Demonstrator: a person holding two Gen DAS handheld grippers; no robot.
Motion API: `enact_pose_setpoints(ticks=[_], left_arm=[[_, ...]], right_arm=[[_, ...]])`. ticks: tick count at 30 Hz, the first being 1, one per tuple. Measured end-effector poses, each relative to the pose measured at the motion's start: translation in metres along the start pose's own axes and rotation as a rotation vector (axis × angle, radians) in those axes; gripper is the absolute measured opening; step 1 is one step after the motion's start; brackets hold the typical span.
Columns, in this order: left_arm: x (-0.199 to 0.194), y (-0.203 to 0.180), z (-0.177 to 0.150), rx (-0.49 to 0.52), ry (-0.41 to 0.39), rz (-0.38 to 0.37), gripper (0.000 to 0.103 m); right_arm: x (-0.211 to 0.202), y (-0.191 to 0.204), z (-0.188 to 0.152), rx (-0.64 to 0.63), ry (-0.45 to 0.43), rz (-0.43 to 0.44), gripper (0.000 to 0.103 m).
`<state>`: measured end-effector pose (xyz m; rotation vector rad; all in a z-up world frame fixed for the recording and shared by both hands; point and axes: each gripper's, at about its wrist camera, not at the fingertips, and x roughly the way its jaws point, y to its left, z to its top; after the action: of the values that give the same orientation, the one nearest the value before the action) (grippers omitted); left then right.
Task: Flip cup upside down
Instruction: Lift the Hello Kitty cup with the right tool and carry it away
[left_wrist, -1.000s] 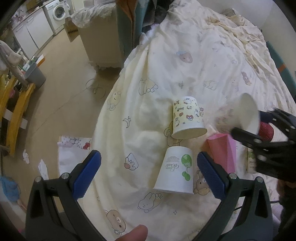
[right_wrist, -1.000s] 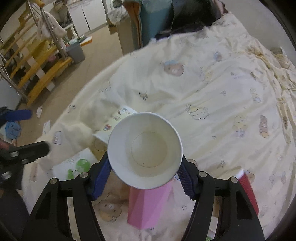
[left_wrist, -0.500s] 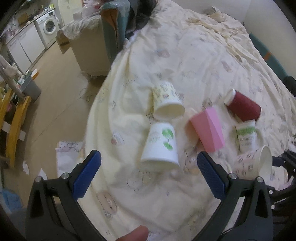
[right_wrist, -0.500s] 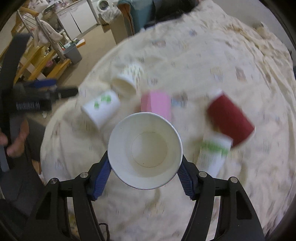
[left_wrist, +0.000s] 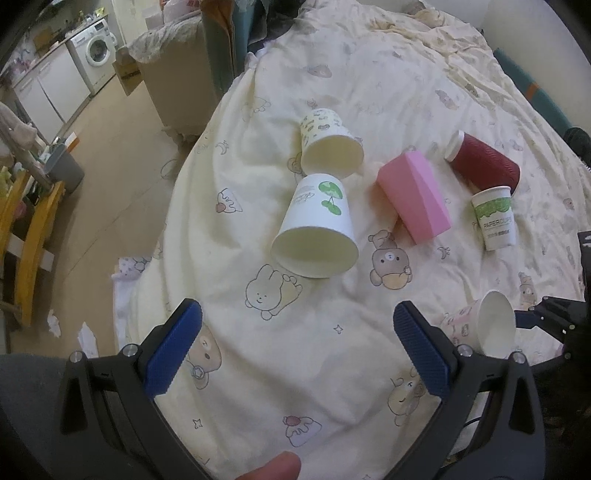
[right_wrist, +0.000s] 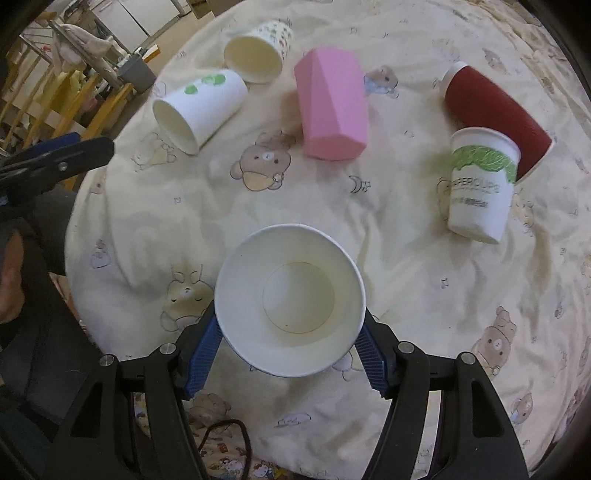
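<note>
The bed is covered with a cream blanket with bear and bunny pictures (left_wrist: 295, 369). Its left edge drops to the tan floor (left_wrist: 122, 177). The near part of the blanket is bare. Farther back lie five cups: a white paper cup with green leaves (right_wrist: 201, 107), a cup with little cartoon prints (right_wrist: 258, 55), a pink cup with flat sides (right_wrist: 332, 110), a dark red ribbed cup (right_wrist: 495, 110) and a white cup with a green band (right_wrist: 480, 184), which leans on the red one.

The right gripper (right_wrist: 290, 354) squeezes a white paper cup with pink prints (right_wrist: 290, 306) between its blue fingers (right_wrist: 205, 354), low over the near right part of the blanket. The cup lies on its side. Its open mouth points away from the gripper, along the fingers.

The left gripper (left_wrist: 297, 354) holds nothing, and its blue fingers (left_wrist: 173, 350) are spread wide above the bare blanket.
</note>
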<state>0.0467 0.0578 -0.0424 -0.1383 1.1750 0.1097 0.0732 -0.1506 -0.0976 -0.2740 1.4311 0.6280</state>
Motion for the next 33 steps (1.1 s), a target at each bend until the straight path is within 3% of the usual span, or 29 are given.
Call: enact_pose_setpoints(ticks=[7,11,17,20,26,30,33], left_arm=[[0.007,0.01,0.001,-0.056,0.023,-0.005,0.102],[0.005,0.012,0.0,-0.067,0.017,-0.012,0.102],[-0.001,0.005,-0.002,-0.031,-0.005,-0.051,0.102],[-0.008,-0.008,-0.004,0.012,-0.028,-0.101,0.102],[-0.011,-0.046,-0.022,0.142,-0.013,-0.186,0.102],[-0.012,-0.075,-0.038,0.248,0.002,-0.223,0.102],[-0.014,-0.098,-0.047,0.328,-0.005,-0.226,0.101]], right_arm=[[-0.002,0.0,-0.001,-0.002,-0.037,-0.017,0.071],[-0.01,0.002,-0.001,-0.004,-0.067,-0.01,0.095],[-0.043,-0.001,-0.014,0.026,-0.166,-0.024,0.098],[-0.072,-0.009,-0.031,0.098,-0.282,0.002,0.098],[-0.119,-0.036,-0.081,0.339,-0.518,-0.037,0.103],[-0.121,-0.055,-0.105,0.441,-0.58,-0.054,0.103],[-0.118,-0.061,-0.121,0.484,-0.607,-0.133,0.103]])
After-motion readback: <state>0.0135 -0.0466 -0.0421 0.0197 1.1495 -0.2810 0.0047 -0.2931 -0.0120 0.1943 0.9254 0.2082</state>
